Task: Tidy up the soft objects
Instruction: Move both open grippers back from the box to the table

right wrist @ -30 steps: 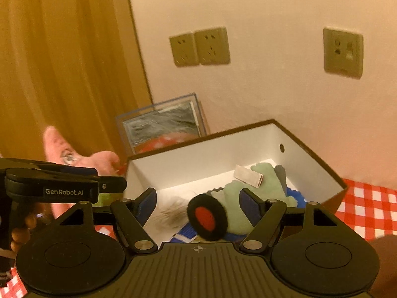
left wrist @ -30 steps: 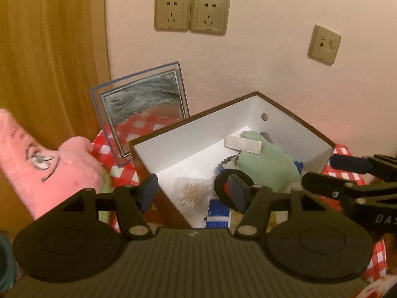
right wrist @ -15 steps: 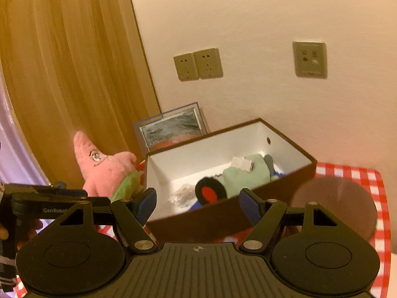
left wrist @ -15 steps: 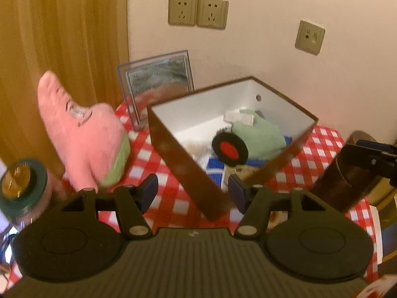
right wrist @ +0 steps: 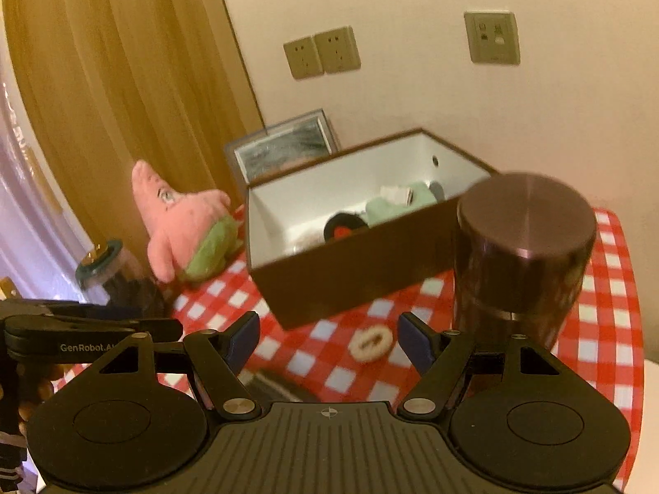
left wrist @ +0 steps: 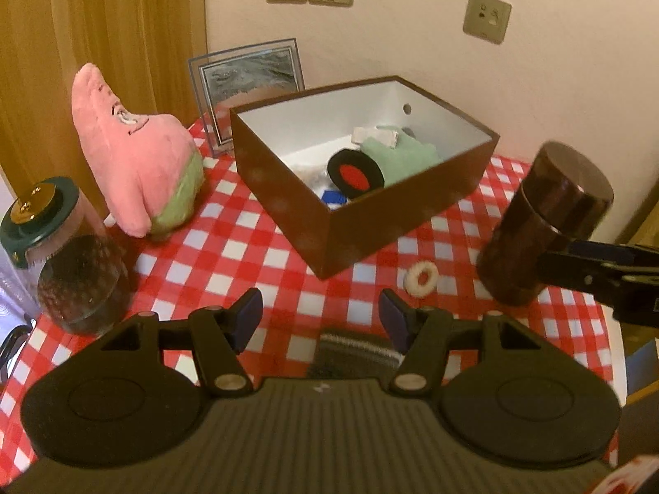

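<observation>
A brown box with a white inside [left wrist: 350, 226] [right wrist: 350, 276] stands on the red checked cloth. In it lie a green plush [left wrist: 403, 156] [right wrist: 387, 208] and a black disc with a red centre [left wrist: 356, 173] [right wrist: 342, 226]. A pink star plush [left wrist: 132, 152] [right wrist: 185, 222] leans left of the box. A white fuzzy ring [left wrist: 422, 278] [right wrist: 370, 342] lies in front of the box. A grey striped cloth [left wrist: 354, 352] lies under my left gripper [left wrist: 321, 317], which is open and empty. My right gripper [right wrist: 329, 337] is open and empty above the ring.
A dark round canister [left wrist: 543, 222] [right wrist: 519, 255] stands right of the box. A glass jar with a green lid [left wrist: 61, 255] [right wrist: 111, 271] stands at the left. A picture frame [left wrist: 251, 90] [right wrist: 284, 148] leans on the wall behind the box.
Both grippers have pulled back and up from over the box. The table front, ring, canister and jar have come into view. The disc stays in the box.
</observation>
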A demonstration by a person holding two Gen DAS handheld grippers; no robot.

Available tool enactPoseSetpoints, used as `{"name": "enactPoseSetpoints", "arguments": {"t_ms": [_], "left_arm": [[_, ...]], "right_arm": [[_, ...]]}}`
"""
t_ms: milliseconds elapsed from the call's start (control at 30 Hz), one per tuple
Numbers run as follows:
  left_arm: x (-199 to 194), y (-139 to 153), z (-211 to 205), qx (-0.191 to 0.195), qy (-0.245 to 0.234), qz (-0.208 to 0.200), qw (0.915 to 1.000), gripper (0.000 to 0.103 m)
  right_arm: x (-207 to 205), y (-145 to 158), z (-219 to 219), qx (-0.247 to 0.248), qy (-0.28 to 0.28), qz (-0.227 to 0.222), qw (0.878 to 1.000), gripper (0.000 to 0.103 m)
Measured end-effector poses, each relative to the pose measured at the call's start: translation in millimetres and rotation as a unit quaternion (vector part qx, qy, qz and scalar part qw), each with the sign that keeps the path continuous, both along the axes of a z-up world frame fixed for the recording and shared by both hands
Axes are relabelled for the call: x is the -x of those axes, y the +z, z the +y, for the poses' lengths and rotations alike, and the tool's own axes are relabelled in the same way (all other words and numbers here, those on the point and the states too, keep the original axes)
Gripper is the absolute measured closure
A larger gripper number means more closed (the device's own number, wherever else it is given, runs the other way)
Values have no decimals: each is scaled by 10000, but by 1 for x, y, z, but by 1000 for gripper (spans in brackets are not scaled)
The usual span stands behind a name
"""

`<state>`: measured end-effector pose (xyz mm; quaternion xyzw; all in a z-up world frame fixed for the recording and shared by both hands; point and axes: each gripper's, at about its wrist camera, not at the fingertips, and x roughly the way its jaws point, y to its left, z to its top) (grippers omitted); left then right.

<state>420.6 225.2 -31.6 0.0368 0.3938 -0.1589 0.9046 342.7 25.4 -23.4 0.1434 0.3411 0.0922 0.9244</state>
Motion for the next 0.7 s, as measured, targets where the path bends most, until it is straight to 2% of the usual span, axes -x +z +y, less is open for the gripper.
{"name": "enactPoseSetpoints", "arguments": {"t_ms": [400,700], "left_arm": [[36,-16,-16,-185,-104,290,9994,43],[43,-27,-26,-273,-166,446,9985,43]], "right_arm": [[26,-23,5,3,73,472,9989,30],[29,-37,5,42,0,687,9976,30]]}}
